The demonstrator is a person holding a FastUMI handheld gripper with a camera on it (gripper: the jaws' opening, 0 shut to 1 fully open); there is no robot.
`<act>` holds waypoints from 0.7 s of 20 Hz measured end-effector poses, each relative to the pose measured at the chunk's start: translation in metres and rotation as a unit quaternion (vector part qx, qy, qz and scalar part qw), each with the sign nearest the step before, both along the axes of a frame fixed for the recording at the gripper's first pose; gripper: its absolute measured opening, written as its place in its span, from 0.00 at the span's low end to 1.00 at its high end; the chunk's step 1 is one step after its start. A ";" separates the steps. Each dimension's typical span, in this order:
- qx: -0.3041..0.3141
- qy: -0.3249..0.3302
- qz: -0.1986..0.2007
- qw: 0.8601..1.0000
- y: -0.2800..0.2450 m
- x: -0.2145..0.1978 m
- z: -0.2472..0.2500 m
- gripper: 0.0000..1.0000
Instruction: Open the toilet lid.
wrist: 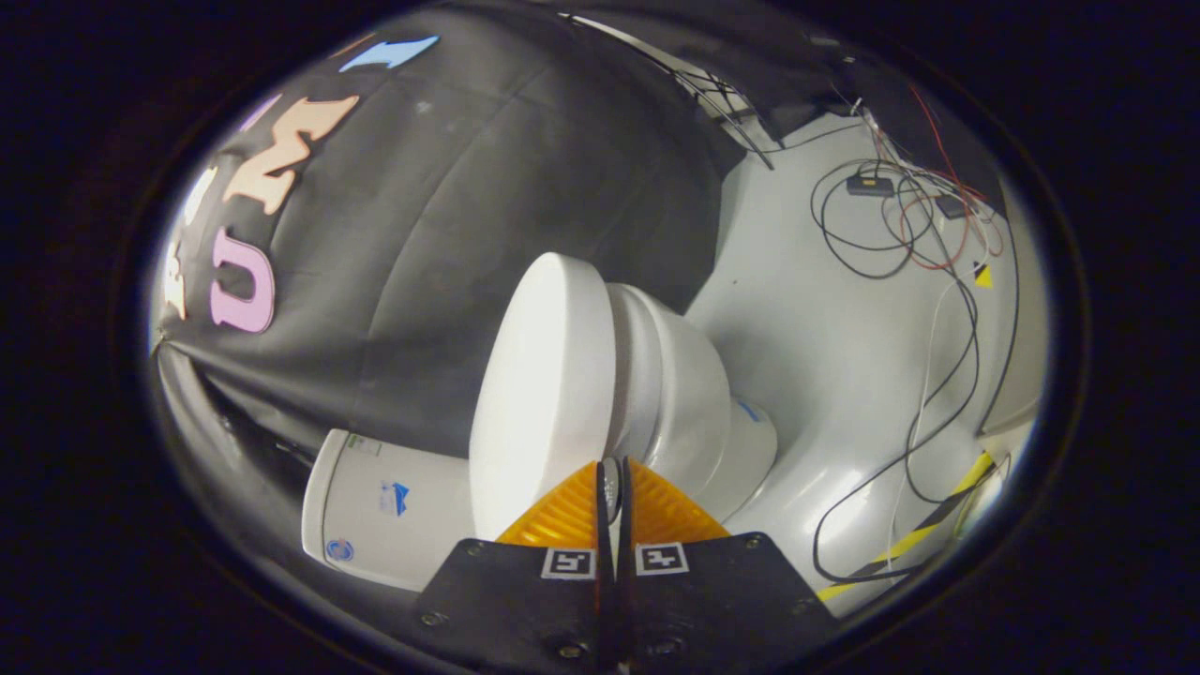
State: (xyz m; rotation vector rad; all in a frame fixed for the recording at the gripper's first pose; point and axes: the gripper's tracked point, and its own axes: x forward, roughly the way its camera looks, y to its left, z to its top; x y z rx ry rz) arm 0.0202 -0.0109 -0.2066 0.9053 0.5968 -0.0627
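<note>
I've got the gripper [611,487] pinched tight on the rim edge of the toilet lid [539,394], fingers nearly together w/ the thin edge between them, lid swung partway off the bowl [689,394] toward the tank [384,506], prob. for leverage.

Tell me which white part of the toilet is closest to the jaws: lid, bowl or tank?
The lid. Its edge sits at the tips of the closed gripper, while the bowl lies behind the lid and the tank off to one side.
</note>
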 end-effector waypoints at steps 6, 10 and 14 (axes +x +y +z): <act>0.004 -0.057 0.024 0.998 0.013 0.001 0.043 0.01; 0.007 -0.086 0.043 0.995 0.026 -0.001 0.068 0.01; 0.005 -0.113 0.056 0.992 0.043 -0.001 0.089 0.01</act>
